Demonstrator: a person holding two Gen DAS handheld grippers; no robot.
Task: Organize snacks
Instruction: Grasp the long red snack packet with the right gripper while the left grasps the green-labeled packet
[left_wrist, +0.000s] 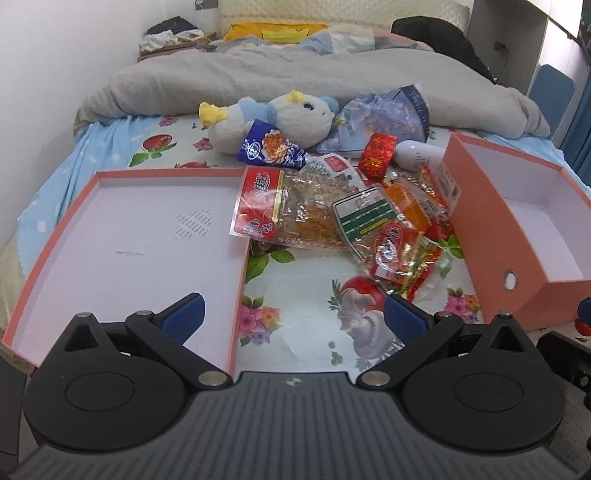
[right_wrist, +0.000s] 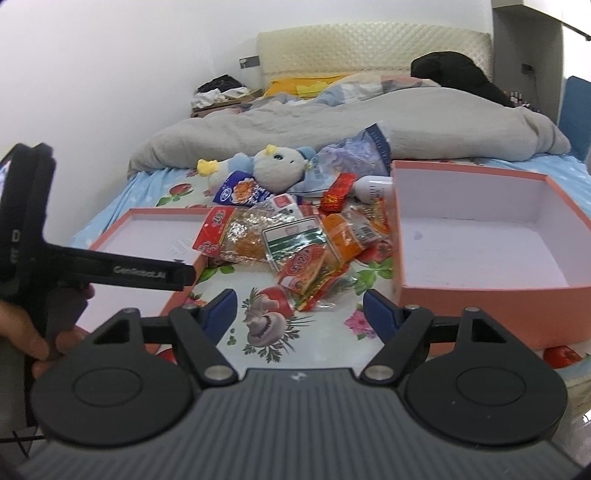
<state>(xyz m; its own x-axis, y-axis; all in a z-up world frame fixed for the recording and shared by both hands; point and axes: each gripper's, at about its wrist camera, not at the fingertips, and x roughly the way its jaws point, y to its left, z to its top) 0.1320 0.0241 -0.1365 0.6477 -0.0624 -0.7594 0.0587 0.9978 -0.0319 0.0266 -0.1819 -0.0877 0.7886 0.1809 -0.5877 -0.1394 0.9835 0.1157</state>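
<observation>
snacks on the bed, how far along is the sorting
Nothing looks done: the deep box and its lid hold no snacks. Nothing is in hand; the left gripper and right gripper are open with nothing between the jaws. The whole snack pile is left.

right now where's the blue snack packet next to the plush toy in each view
Left wrist: blue snack packet, upper centre, against the plush toy.
Right wrist: blue snack packet, left of centre, below the toy.
Shared landmark: the plush toy.
</observation>
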